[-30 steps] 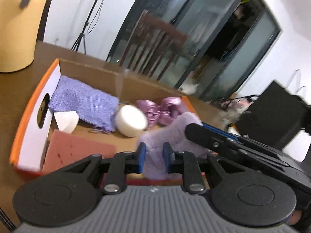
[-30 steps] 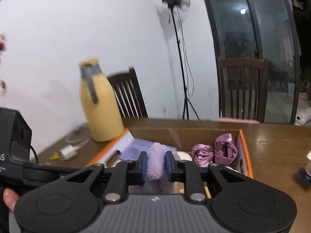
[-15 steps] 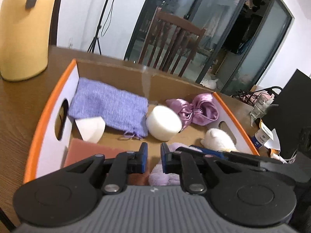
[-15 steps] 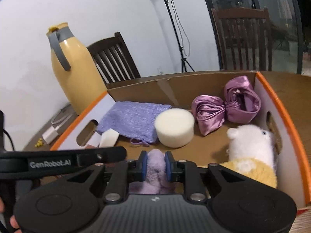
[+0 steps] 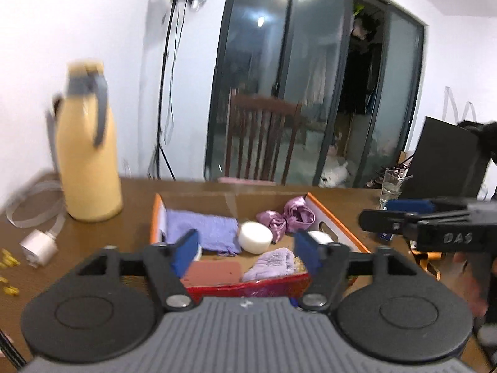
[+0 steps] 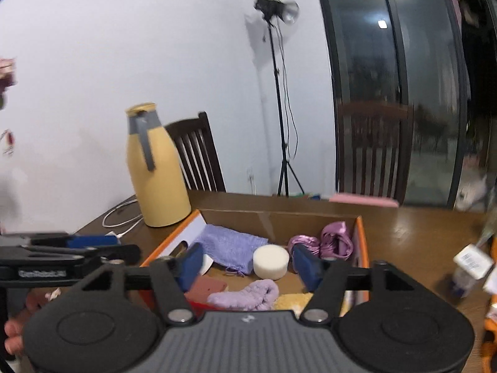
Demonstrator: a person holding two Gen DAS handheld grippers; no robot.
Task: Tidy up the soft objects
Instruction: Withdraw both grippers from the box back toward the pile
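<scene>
An orange-edged cardboard box (image 5: pixel 338 217) (image 6: pixel 174 236) on the brown table holds soft things. A fluffy lilac cloth (image 5: pixel 270 262) (image 6: pixel 245 295) lies loose near its front. Behind it are a lilac knitted pouch (image 5: pixel 202 230) (image 6: pixel 230 245), a white foam round (image 5: pixel 254 236) (image 6: pixel 269 261), a purple satin bow (image 5: pixel 285 217) (image 6: pixel 323 242) and a pink sponge (image 5: pixel 214 273) (image 6: pixel 206 287). My left gripper (image 5: pixel 247 253) hovers above the box front, jaws opening, nothing between them. My right gripper (image 6: pixel 248 262) does the same. Each gripper shows at the edge of the other's view.
A tall yellow jug (image 5: pixel 88 155) (image 6: pixel 155 168) stands left of the box, with a white charger (image 5: pixel 38 247) and cable beside it. A glass (image 5: pixel 393 186) and a black case (image 5: pixel 444 158) are at the right. Wooden chairs (image 5: pixel 261 136) stand behind the table.
Both grippers were shut on the fluffy lilac cloth; they lowered it into the box, let it go and pulled up and back with jaws wide.
</scene>
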